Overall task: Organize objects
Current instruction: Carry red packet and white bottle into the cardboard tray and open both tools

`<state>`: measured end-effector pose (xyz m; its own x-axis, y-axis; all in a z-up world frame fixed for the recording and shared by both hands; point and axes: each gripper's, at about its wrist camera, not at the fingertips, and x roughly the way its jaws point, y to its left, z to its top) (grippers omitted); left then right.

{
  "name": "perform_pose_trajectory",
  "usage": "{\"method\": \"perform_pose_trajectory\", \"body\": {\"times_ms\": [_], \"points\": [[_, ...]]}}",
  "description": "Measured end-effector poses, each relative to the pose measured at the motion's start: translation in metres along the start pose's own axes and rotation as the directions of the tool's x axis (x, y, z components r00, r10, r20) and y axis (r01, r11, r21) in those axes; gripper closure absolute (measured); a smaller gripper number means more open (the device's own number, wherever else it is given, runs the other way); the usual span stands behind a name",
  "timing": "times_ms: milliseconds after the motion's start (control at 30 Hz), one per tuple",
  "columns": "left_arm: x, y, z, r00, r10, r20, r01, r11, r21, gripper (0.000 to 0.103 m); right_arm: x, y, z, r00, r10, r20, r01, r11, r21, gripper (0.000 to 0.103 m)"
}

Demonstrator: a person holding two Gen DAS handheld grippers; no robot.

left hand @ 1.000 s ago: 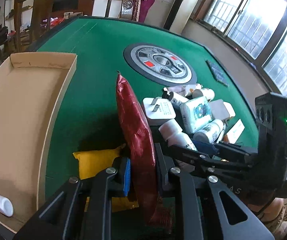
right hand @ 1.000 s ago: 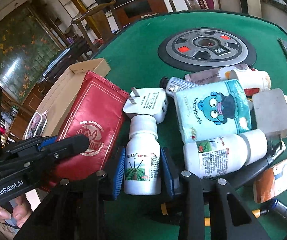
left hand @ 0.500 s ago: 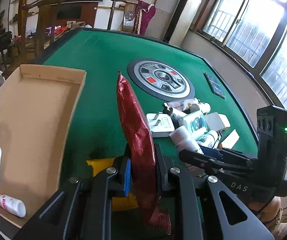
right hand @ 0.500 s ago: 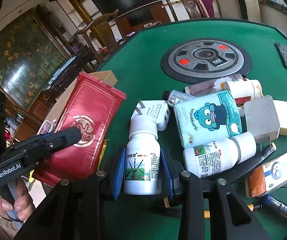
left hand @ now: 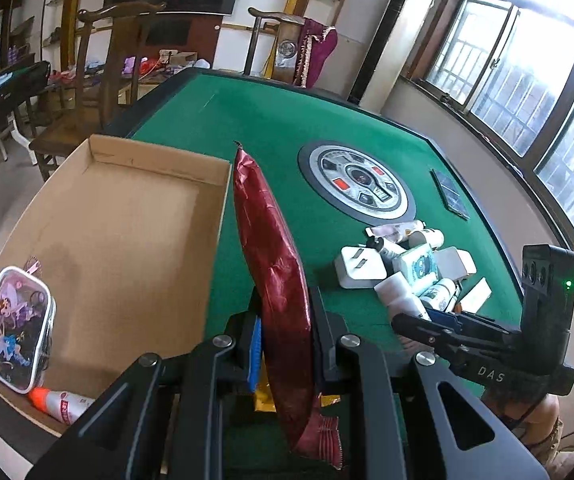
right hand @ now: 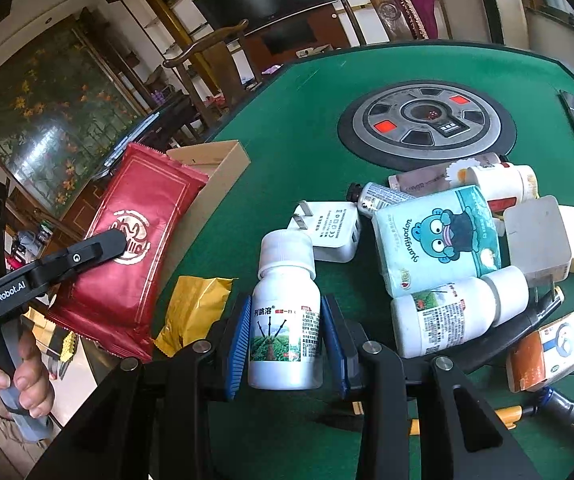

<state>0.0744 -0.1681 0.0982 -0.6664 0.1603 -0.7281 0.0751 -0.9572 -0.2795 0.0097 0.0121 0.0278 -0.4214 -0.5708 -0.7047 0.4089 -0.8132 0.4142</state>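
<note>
While the cardboard box (left hand: 119,240) lay open at the left edge of the green table (left hand: 287,128), the left gripper (left hand: 287,344) pinched the red packet (left hand: 275,264) edge-on, its long axis running away from the jaws and its far tip just right of the box's right wall. That hand was plainly the nearer to the box, whose floor stood bare beyond a cartoon pouch (left hand: 15,328) and a small tube (left hand: 63,404) at its near end, so a short leftward carry over the wall looked enough. Right of the box, the right gripper (right hand: 287,344) clasped 1 white bottle (right hand: 285,320), upright against the clutter.
</note>
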Motion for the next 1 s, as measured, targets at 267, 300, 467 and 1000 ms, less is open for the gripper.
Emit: {"method": "perform_pose_trajectory", "body": {"times_ms": [267,300,467,1000], "points": [[-0.001,0.007,-0.006,1.000,-0.014,-0.002,0.014,1.000,-0.022,0.085,0.003,0.008,0.000,1.000,0.002,-0.006,-0.002,1.000,-0.018,0.066],[-0.001,0.006,-0.006,1.000,-0.012,-0.001,0.012,1.000,-0.022,0.085,0.004,0.009,0.000,1.000,0.001,-0.007,-0.001,1.000,-0.021,0.066],[-0.008,0.016,-0.004,1.000,0.004,0.010,-0.004,1.000,-0.030,0.085,0.005,0.016,0.000,1.000,-0.007,-0.005,0.007,0.999,-0.033,0.066],[-0.034,0.058,0.005,0.995,0.094,0.044,-0.092,0.995,-0.047,0.085,0.006,0.038,0.002,1.000,0.020,-0.004,-0.020,0.997,-0.076,0.065]]}}
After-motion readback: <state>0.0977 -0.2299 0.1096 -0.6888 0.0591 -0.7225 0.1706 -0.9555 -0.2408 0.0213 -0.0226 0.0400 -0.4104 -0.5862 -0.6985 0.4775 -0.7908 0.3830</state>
